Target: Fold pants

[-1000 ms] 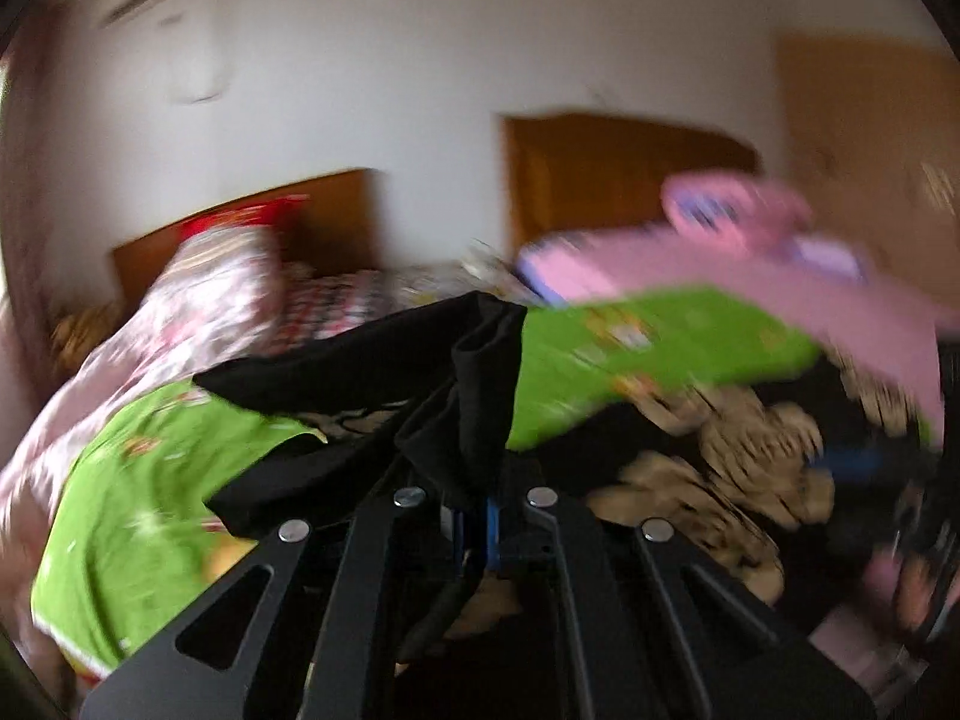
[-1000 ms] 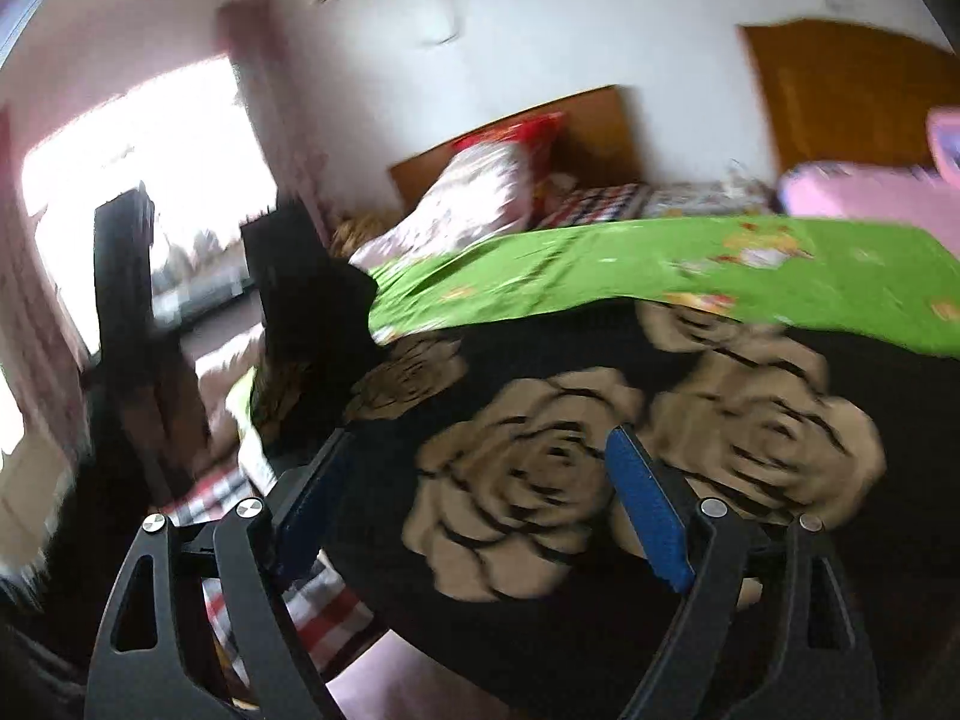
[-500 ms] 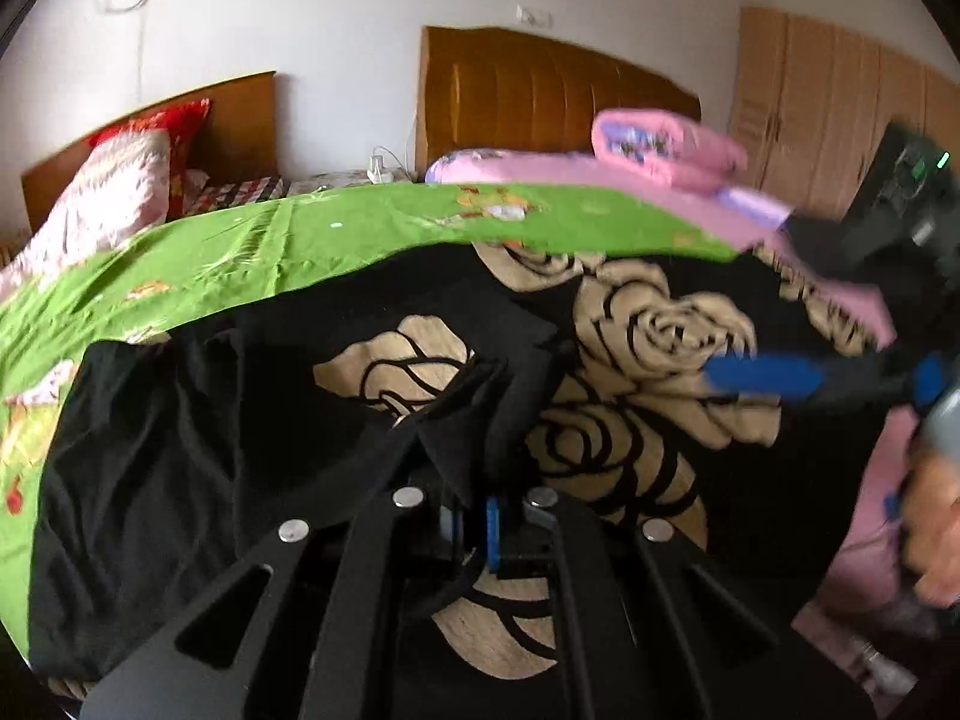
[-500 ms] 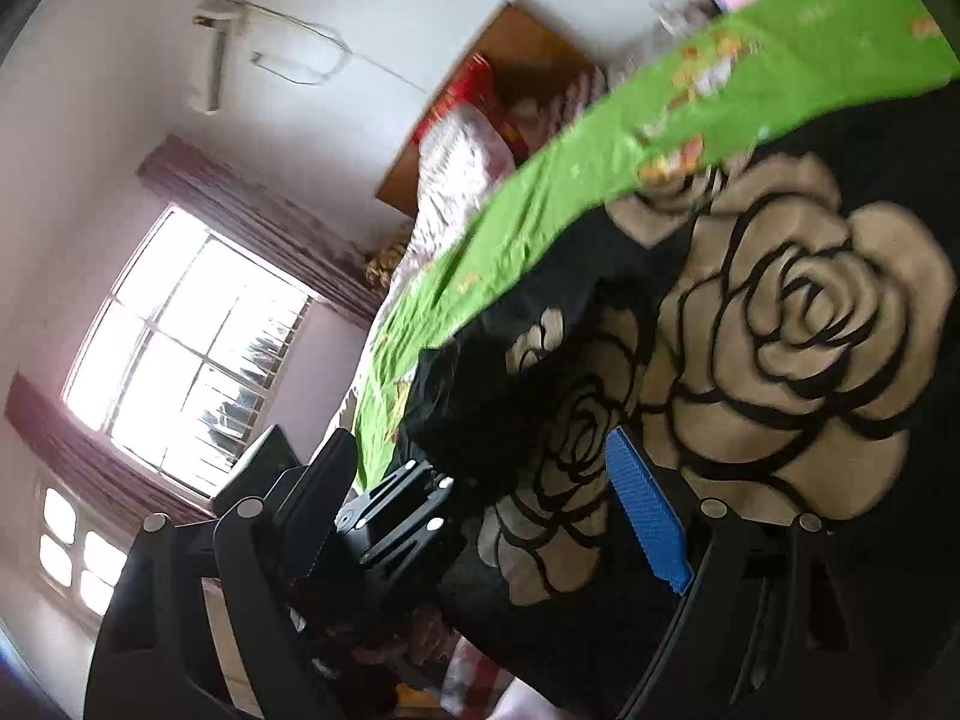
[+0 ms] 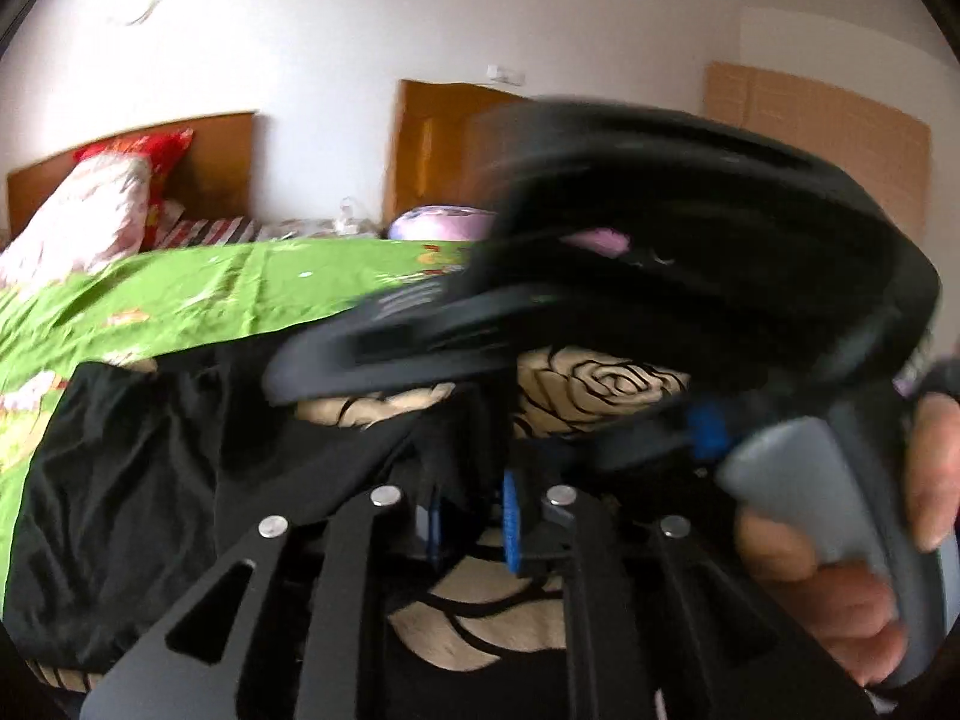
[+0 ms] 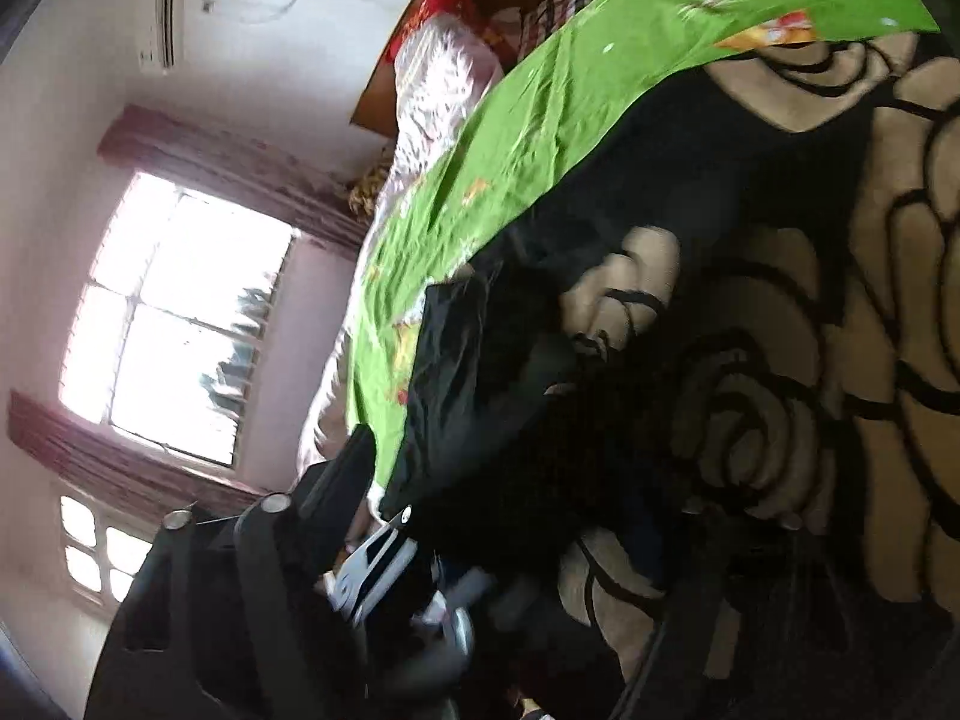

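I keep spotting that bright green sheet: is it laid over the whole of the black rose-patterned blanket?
No: the green sheet lies beside and behind the black rose-patterned blanket, whose beige roses show uncovered.

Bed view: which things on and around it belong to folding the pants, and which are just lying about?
Part of the job:
black pants
rose-patterned blanket they lie on

Just lying about:
green sheet
pink floral quilt
red pillow
purple bundle
air conditioner
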`<state>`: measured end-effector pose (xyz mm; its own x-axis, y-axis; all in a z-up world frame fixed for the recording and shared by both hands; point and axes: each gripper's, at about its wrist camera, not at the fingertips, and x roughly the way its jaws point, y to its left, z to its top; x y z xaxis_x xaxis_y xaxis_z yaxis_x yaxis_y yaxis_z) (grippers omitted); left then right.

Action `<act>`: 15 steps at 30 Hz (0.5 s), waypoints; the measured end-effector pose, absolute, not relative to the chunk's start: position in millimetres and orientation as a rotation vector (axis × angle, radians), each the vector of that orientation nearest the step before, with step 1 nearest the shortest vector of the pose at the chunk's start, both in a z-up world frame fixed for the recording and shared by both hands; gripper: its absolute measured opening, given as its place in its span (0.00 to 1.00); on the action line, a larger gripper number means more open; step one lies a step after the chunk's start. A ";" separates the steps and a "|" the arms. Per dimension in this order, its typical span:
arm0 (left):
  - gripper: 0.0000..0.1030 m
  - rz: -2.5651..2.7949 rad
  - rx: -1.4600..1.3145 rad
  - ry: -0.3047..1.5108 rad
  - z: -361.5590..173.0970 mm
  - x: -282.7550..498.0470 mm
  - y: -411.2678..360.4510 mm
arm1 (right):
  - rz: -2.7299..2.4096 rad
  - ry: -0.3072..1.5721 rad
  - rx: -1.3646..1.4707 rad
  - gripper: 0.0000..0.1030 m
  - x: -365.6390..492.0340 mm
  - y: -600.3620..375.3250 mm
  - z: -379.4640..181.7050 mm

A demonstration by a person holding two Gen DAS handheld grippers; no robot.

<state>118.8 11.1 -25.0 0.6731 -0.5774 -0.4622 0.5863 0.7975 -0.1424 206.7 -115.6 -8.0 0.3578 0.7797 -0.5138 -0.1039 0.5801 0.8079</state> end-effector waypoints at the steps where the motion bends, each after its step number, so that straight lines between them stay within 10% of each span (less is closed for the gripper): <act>1: 0.20 -0.690 0.026 0.506 -24.6 114.2 9.4 | 0.619 1.052 0.719 0.53 205.5 -112.6 -8.1; 3: 0.32 -0.697 0.071 0.487 -22.1 103.7 8.3 | 0.593 1.046 0.669 0.37 203.0 -112.7 -10.6; 8: 0.84 -0.618 0.074 0.460 -15.1 69.1 50.3 | 0.593 1.020 0.694 0.35 199.7 -127.0 -19.7; 15: 0.85 -0.292 -0.014 0.556 -33.1 58.6 142.7 | 0.601 1.004 0.683 0.30 195.7 -135.3 -23.1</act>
